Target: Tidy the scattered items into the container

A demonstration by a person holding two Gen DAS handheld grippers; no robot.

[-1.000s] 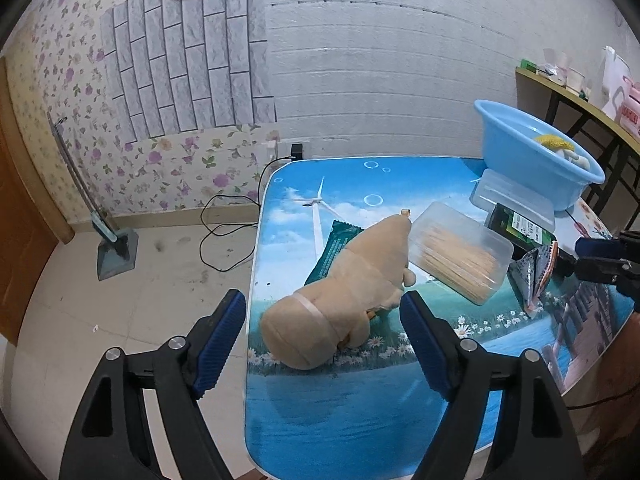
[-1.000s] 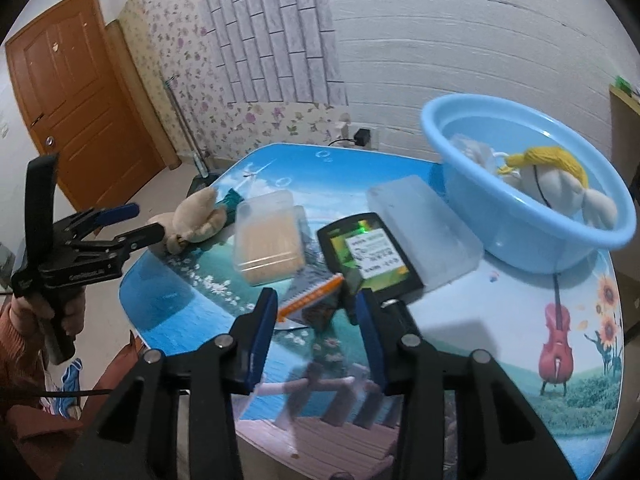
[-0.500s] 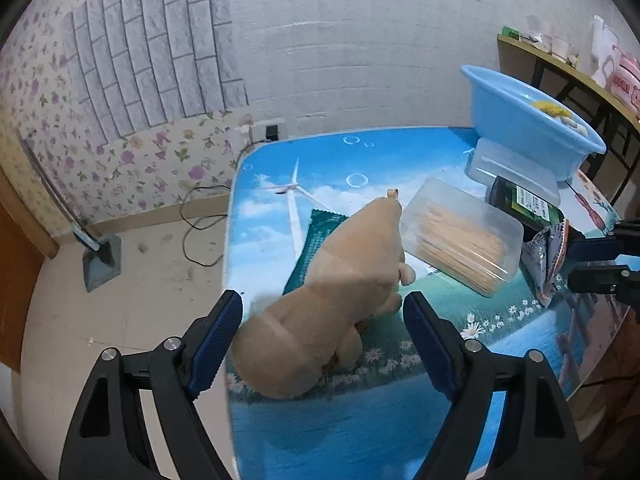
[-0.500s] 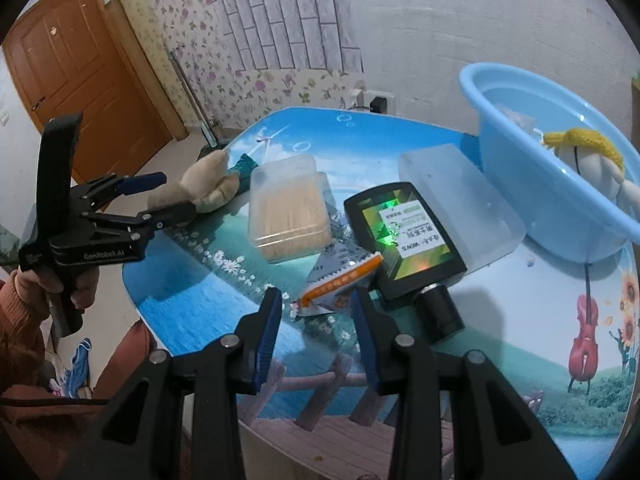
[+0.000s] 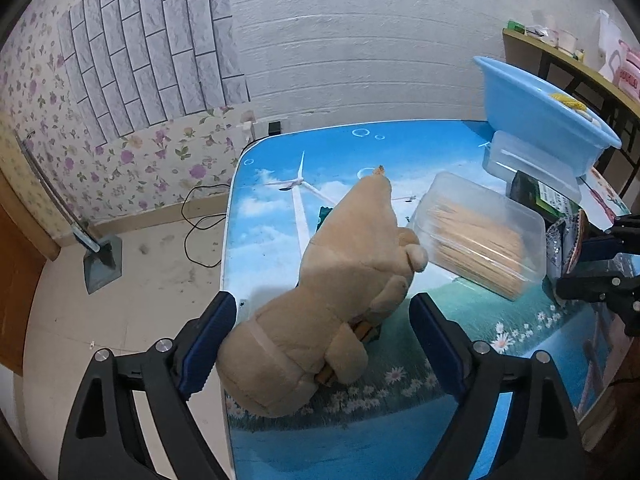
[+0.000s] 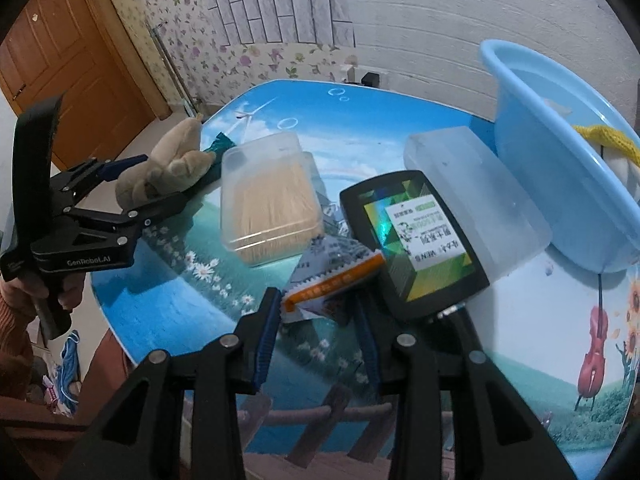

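While the plush bear (image 5: 336, 292) is lying on the bench (image 5: 280, 216), it is being straddled by the left gripper (image 5: 320, 344), fingers just opened wider and spread apart. A foil packet (image 6: 332, 276) is being flanked, unclamped, by the right gripper (image 6: 318, 328); the blue basin (image 6: 560, 152) is sitting nearby.

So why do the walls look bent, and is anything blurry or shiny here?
Both views: fisheye bending, dark corners. Left wrist view: sharp, soft shadow beside the plush toy. Right wrist view: rainbow glare on the black box, slight blur on the right claw.
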